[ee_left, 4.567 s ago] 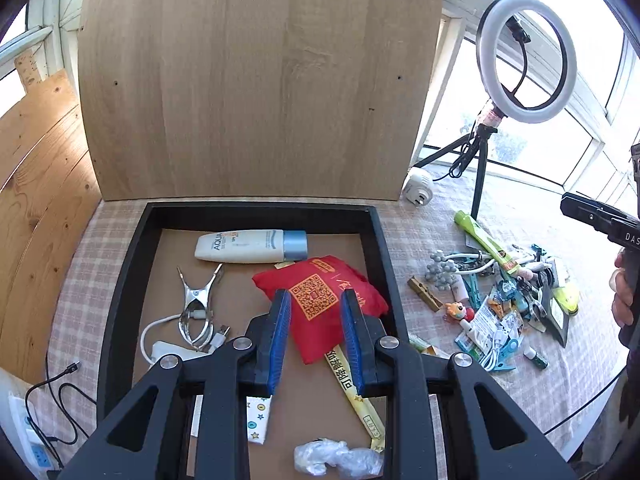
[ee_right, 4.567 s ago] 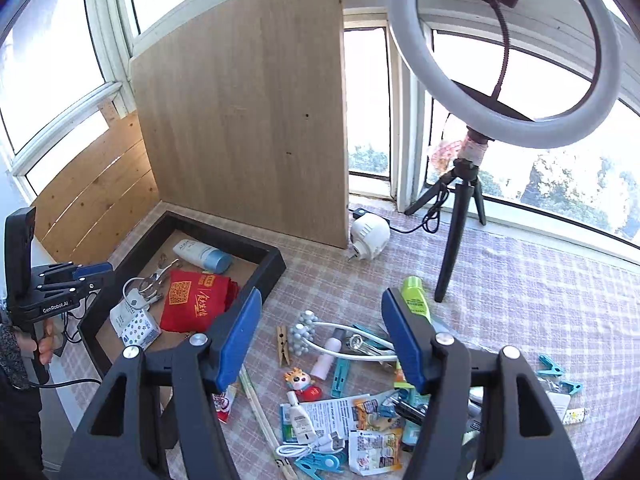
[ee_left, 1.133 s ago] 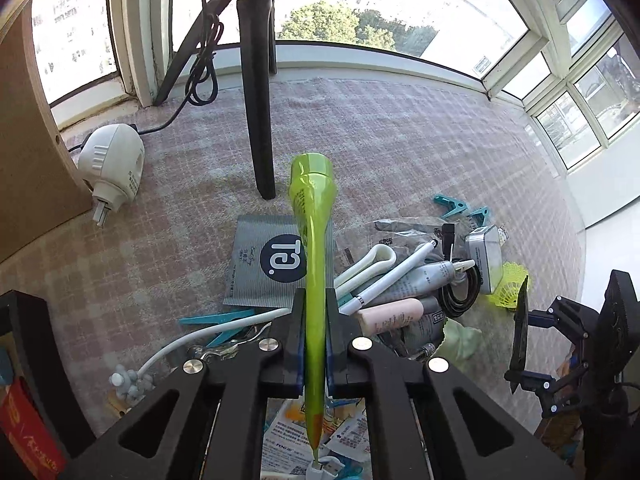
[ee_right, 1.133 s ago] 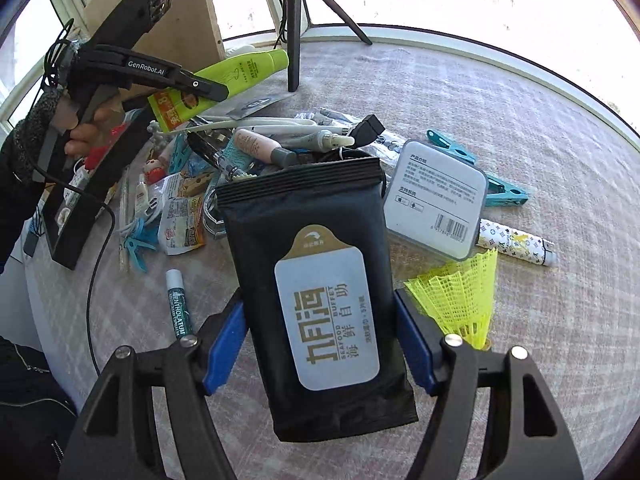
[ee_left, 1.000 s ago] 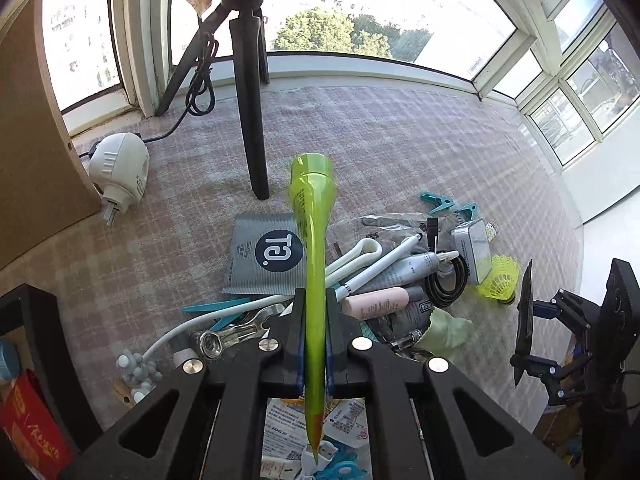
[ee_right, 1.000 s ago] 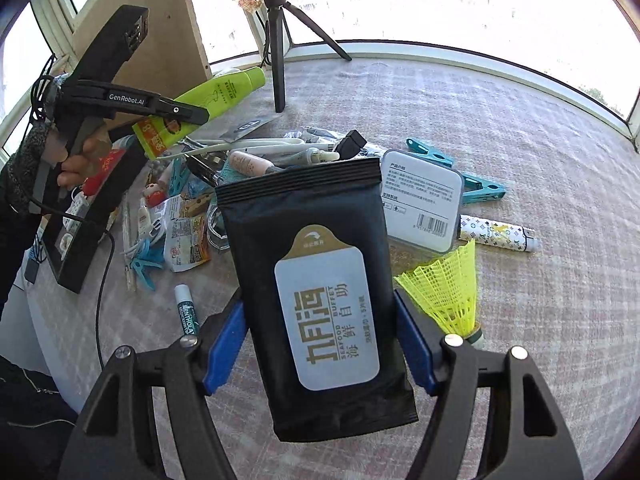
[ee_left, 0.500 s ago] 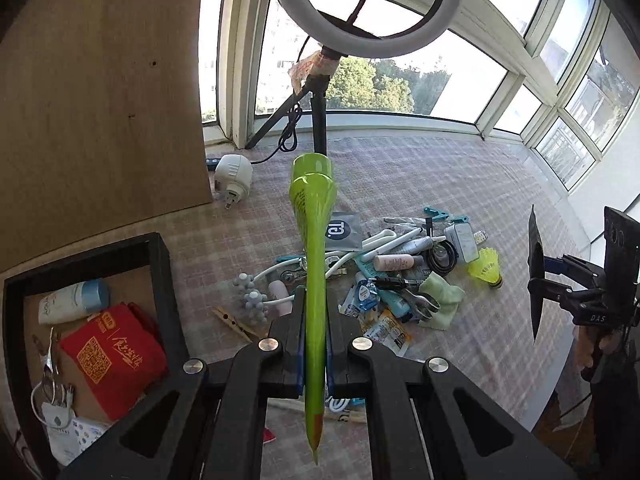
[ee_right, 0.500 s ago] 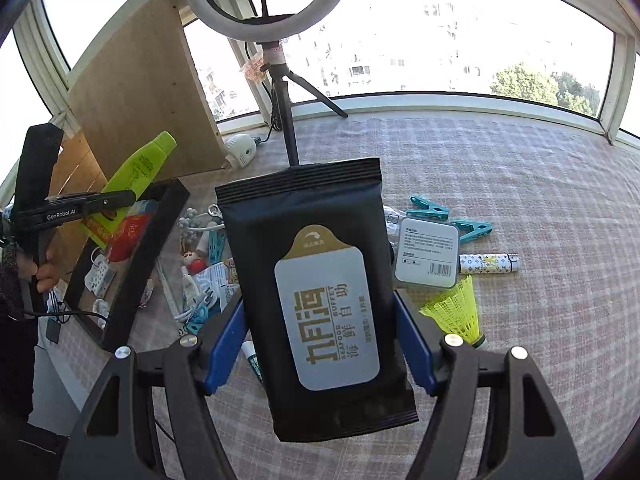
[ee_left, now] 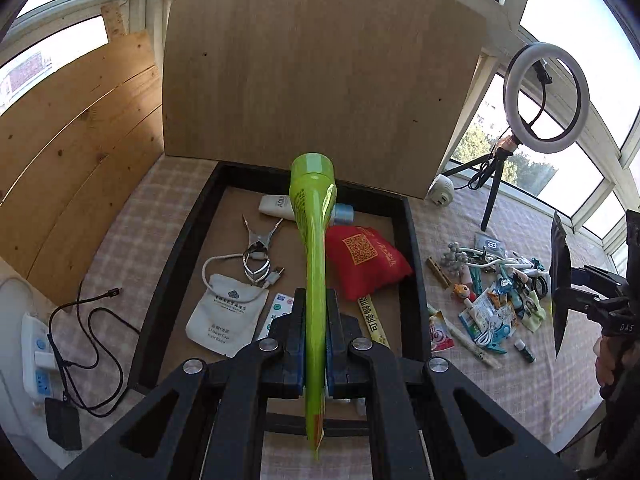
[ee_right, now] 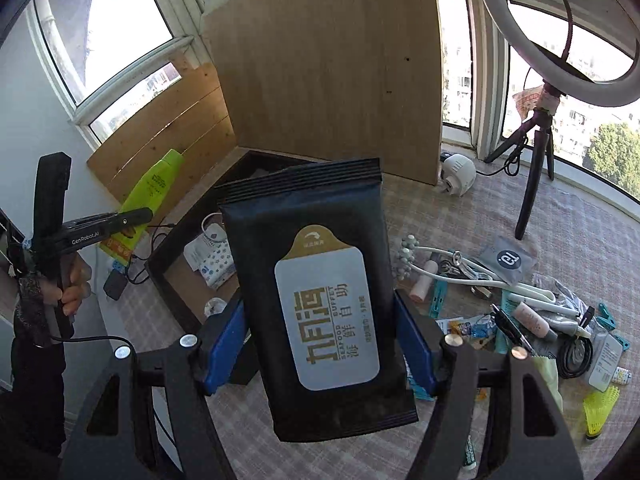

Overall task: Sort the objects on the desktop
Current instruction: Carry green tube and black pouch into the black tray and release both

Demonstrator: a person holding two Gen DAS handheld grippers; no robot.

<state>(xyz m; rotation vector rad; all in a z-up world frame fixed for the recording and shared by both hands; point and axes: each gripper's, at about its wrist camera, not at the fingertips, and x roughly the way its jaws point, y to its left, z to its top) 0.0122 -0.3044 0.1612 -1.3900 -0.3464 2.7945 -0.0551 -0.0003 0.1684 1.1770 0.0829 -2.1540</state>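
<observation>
I'm holding both tools angled down: left tool (ee_left: 315,344) is clamping tight, right tool (ee_right: 320,344) is gripping wide.

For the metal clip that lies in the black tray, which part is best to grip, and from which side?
Probably the narrow middle of the metal clip, coming from above with the jaws across its width. It lies flat in the black tray, its handles splay apart, and a white cable crosses its looped end.
</observation>
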